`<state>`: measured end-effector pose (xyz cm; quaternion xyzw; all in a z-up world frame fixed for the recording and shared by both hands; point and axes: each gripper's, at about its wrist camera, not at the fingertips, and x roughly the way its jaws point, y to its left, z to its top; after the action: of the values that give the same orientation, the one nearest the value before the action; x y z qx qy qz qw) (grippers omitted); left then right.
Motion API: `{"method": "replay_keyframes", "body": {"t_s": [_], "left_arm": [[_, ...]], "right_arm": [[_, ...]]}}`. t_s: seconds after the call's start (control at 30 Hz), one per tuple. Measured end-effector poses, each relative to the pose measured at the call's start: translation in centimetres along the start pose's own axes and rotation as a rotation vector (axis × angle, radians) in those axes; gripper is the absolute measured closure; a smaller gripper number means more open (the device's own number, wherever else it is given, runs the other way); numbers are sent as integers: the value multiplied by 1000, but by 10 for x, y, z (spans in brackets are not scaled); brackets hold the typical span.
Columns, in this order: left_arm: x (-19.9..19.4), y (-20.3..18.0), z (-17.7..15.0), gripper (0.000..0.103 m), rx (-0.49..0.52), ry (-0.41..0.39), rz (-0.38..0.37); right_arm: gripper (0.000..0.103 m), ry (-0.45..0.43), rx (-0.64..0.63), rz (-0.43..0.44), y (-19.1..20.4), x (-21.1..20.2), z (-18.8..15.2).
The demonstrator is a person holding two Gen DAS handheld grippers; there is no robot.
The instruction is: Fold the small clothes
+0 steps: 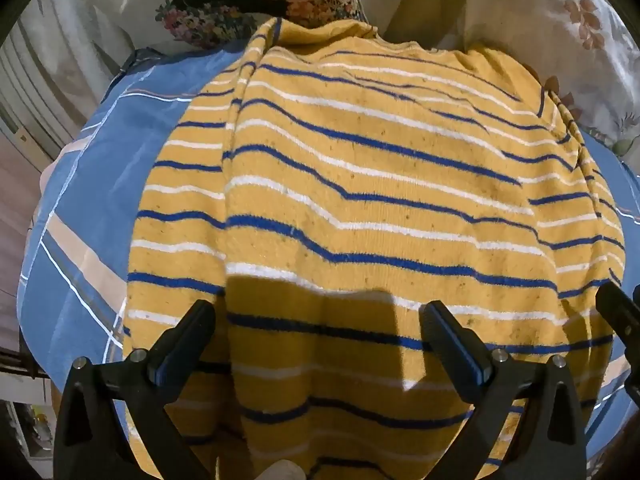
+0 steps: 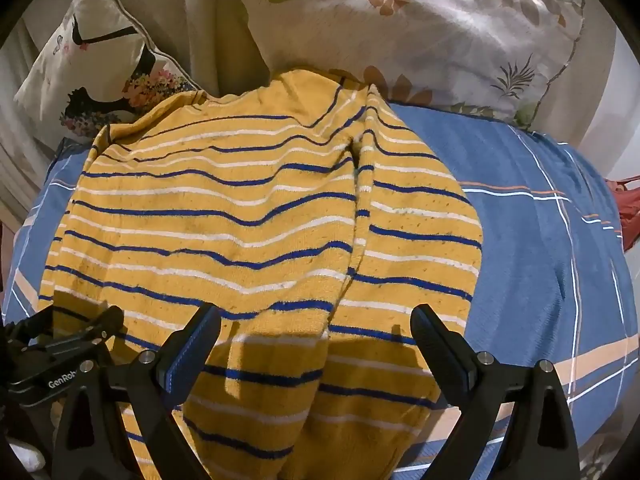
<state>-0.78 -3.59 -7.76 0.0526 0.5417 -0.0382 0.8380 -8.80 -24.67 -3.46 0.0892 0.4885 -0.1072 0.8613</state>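
Yellow striped sweater (image 1: 380, 200) lies spread on the blue bedsheet (image 2: 540, 240), both sides folded in, left gripper (image 1: 316, 320) and right gripper (image 2: 316, 324) wide open, empty, above its near hem; risk: thick knit slipping, side folds flopping open.

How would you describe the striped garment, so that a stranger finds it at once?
Look at the blue checked bed cover, below the floral pillows. The yellow garment lies spread across it. Only it has thin blue and white stripes.
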Motion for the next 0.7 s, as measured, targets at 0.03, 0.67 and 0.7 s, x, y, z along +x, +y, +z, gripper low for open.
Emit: {"method": "replay_keyframes", "body": {"t_s": [0.03, 0.67, 0.7], "left_arm": [[2, 0, 1, 0, 2, 6, 0], [16, -2, -5, 0, 20, 35, -1], [16, -3, -6, 0, 29, 36, 2]], "right_arm": [[5, 1, 0, 0, 0, 1, 0], [5, 59, -25, 2, 5, 16, -6], [5, 45, -29, 7, 6, 16, -6]]}}
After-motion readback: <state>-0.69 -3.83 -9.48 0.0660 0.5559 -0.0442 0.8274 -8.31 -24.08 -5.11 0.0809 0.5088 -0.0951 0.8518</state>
